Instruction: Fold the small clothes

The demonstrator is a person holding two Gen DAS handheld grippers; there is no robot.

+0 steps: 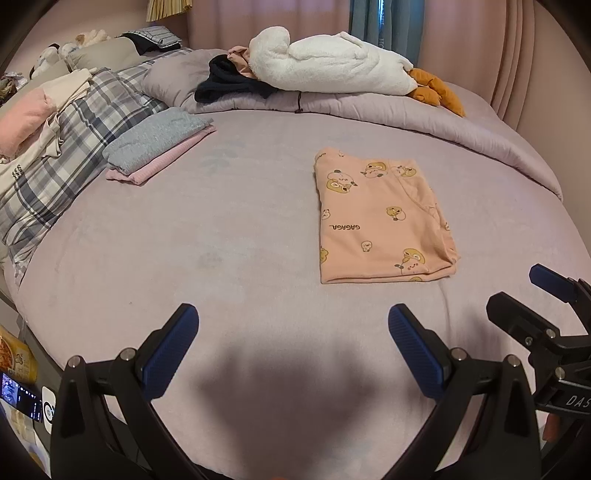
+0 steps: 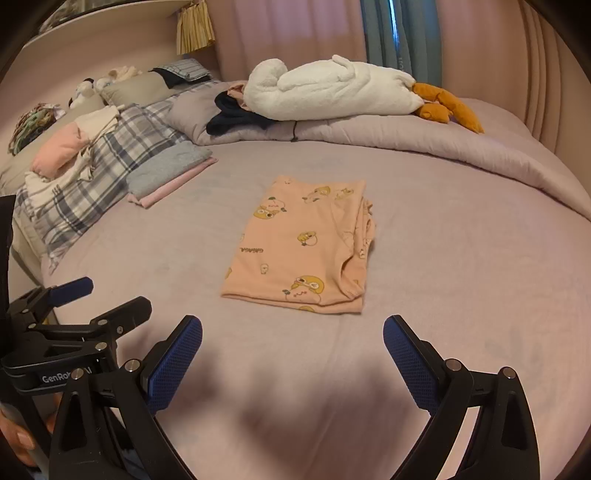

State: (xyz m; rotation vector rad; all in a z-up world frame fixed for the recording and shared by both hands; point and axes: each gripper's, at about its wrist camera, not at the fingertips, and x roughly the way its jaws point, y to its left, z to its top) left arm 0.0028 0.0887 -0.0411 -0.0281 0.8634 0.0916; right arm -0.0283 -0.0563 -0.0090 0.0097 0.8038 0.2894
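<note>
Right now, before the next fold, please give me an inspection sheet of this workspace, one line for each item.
Surface: pink bed sheet, smooth.
Job's things: peach printed garment lying folded flat; grey and pink folded stack at left.
Clutter: white plush toy, dark cloth, plaid blanket.
Grippers: left claw open, empty; right claw open, empty; both clear of the garment.
Cables: nothing seen.
Surroundings: curtains behind.

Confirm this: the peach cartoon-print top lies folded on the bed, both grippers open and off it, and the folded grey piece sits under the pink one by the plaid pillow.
One thing is wrong. The folded grey piece sits on top of the pink one, not under it; the left wrist view shows this. The peach top does lie folded on the bed, with the left gripper and right gripper open and off it.
</note>
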